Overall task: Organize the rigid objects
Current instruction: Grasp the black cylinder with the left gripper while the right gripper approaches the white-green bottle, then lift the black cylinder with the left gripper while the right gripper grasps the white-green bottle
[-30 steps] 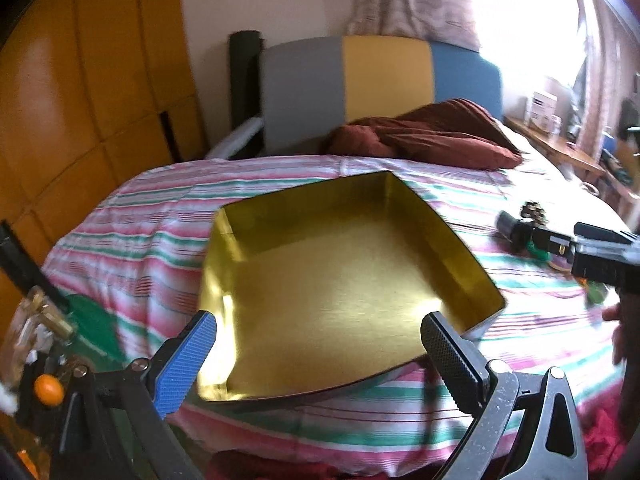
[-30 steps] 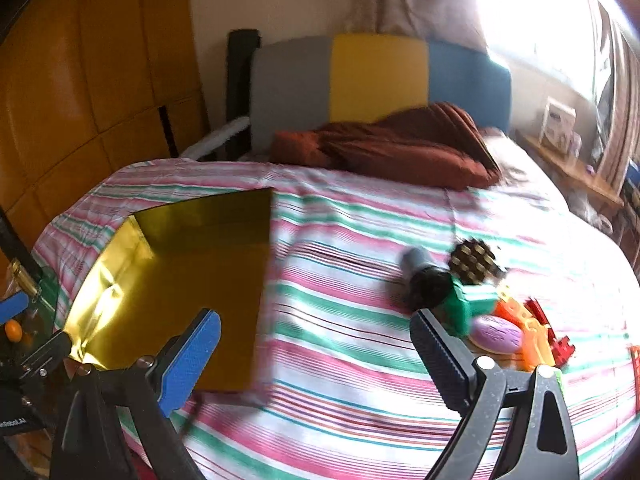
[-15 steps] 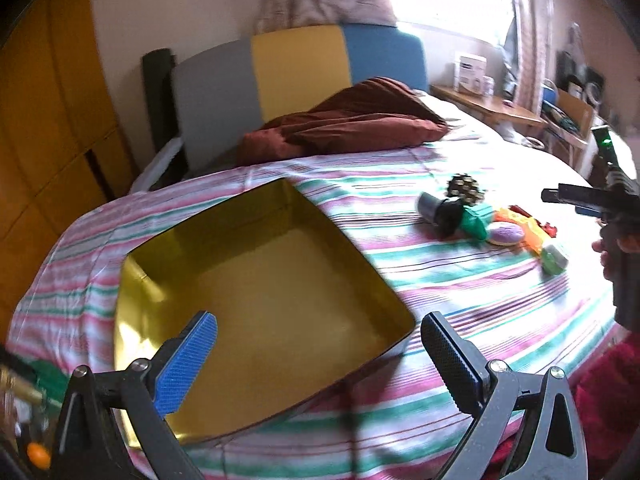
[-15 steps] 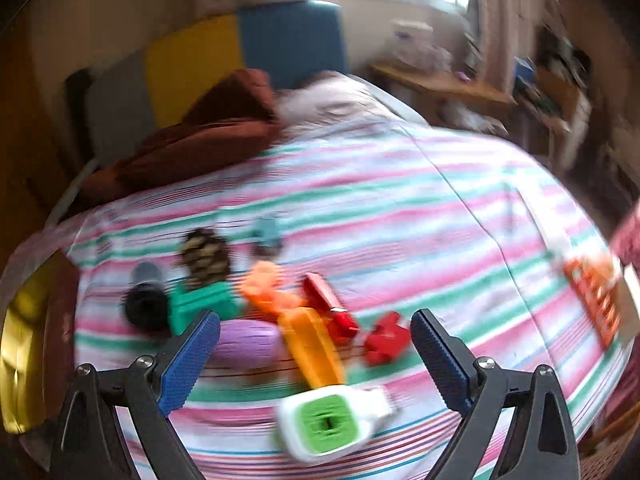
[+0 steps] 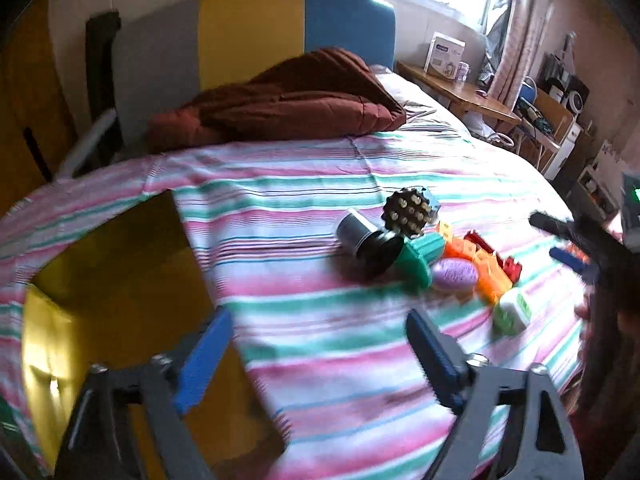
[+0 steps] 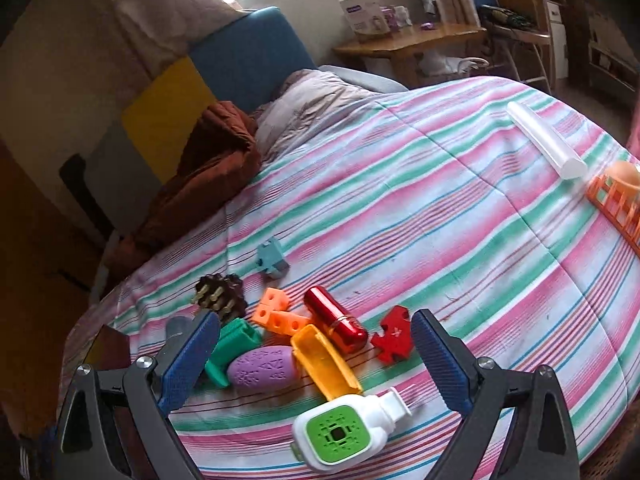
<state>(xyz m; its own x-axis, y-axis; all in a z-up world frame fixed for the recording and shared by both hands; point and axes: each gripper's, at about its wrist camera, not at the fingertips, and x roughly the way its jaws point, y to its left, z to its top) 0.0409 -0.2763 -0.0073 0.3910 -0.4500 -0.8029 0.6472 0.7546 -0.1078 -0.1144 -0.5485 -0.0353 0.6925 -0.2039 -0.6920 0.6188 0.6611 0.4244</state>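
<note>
At the far left of the left wrist view, the gold tray (image 5: 116,304) lay on the striped bedspread (image 5: 320,344), empty in what showed of it, and judging by the task it was the likely place for the loose pieces. The left gripper (image 5: 316,354) hung over the bedspread just right of the tray; its jaws had just been closing partway, yet they stood apart with nothing between them, only cloth below. Its line pointed toward the pile, which suggested a reach in that direction rather than a pick in hand.

Further right sat the pile itself, bunched close together, probably so that either hand could get at it. In the right wrist view it ran from the dark studded piece (image 6: 220,294) and the green block (image 6: 232,344) to the purple oval (image 6: 264,368), the orange blocks (image 6: 276,316), the yellow case (image 6: 324,362), the red cylinder (image 6: 336,320) and the red puzzle-shaped piece (image 6: 394,334). A small blue piece (image 6: 272,260) lay apart, behind the rest.

The right gripper (image 6: 316,360) hovered over this pile with its jaws wide and gripping nothing, the yellow case and purple oval framed between them. The white and green bottle (image 6: 344,432) lay nearest the camera. Well off to the right lay a clear tube (image 6: 548,140) beside an orange rack (image 6: 616,204).
</note>
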